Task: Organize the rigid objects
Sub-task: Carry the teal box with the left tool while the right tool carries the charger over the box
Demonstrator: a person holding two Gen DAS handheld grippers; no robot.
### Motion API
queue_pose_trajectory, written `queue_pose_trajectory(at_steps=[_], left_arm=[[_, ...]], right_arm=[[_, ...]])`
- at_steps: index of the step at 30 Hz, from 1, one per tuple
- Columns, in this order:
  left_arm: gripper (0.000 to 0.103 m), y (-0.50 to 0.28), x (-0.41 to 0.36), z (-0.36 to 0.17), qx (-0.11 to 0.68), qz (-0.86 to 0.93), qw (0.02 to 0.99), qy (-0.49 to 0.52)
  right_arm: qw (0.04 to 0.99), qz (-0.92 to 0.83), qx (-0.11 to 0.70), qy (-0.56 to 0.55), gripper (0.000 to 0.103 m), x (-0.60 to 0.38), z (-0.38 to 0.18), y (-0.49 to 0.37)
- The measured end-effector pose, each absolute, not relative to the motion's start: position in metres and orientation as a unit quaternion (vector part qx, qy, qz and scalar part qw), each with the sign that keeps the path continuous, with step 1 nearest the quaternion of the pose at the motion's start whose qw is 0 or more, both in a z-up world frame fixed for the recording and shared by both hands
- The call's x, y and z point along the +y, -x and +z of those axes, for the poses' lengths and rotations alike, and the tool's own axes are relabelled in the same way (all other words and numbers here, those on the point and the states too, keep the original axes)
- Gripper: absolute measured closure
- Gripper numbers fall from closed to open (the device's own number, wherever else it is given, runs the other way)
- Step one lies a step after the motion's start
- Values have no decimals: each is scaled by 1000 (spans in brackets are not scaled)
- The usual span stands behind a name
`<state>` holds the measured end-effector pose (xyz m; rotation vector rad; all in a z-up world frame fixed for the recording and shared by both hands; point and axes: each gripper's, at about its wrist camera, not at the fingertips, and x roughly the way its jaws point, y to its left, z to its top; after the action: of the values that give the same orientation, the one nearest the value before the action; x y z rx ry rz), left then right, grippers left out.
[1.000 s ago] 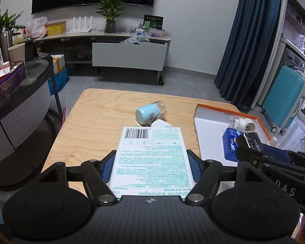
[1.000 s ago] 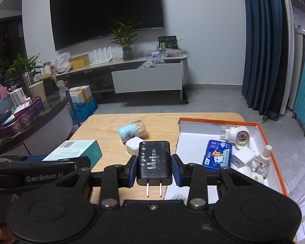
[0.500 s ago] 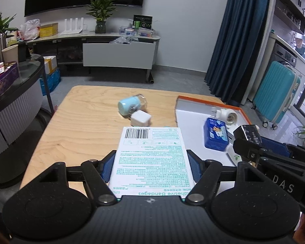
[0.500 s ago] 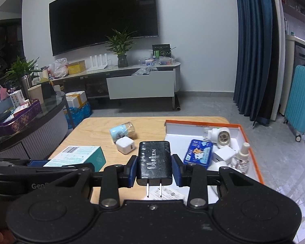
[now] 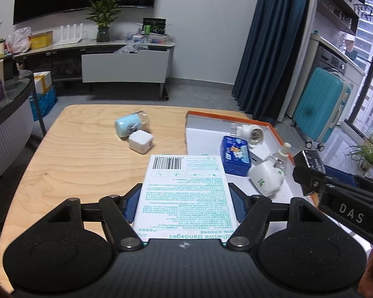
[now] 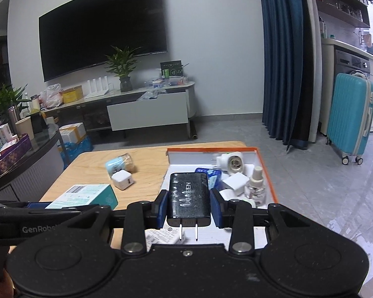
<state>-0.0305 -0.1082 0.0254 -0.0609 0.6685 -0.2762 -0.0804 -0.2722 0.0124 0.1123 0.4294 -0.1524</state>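
Observation:
My left gripper (image 5: 184, 204) is shut on a white and teal bandage box (image 5: 185, 193), held above the wooden table (image 5: 82, 159); the same bandage box (image 6: 84, 196) shows at the left of the right wrist view. A black charger (image 6: 189, 198), prongs toward the camera, is clamped in my right gripper (image 6: 189, 204) over the orange-rimmed tray (image 6: 266, 171). The charger (image 5: 309, 161) also appears at the right of the left wrist view. In the tray (image 5: 236, 119) lie a blue tin (image 5: 235, 155), white plugs and a small spray bottle (image 6: 256, 186). A light-blue jar (image 5: 131, 124) and a white cube adapter (image 5: 140, 144) rest on the table.
A dark curved counter (image 6: 17, 159) with boxes stands to the left. Behind the table are a TV stand (image 6: 149, 106), a plant and a wall TV. Blue curtains (image 6: 283, 62) and a teal suitcase (image 6: 350, 114) are at the right.
Both grippers have shifted rightward toward the tray with their loads. The tray and its contents now show closer and more central in both views.

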Motion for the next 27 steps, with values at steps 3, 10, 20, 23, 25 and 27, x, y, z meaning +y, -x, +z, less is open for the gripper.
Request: queue_pose_trajectory(at_steps=[3, 10, 20, 23, 25, 27], left_arm=[[31, 34, -113, 26, 325, -143, 935, 28], [31, 39, -124, 31, 316, -158, 935, 27], [31, 32, -140, 29, 321, -173, 931, 19], [31, 30, -147, 29, 320, -181, 930, 13], [31, 29, -153, 29, 320, -186, 929, 10], [31, 26, -157, 27, 322, -192, 927, 9]], right_arm=[[973, -80, 210, -55, 59, -275, 12, 86], [974, -90, 200, -54, 59, -284, 18, 97], [973, -103, 197, -66, 59, -299, 17, 96], [971, -106, 201, -67, 59, -302, 14, 93], [971, -109, 204, -67, 59, -304, 11, 91], [969, -113, 207, -68, 59, -307, 10, 88]])
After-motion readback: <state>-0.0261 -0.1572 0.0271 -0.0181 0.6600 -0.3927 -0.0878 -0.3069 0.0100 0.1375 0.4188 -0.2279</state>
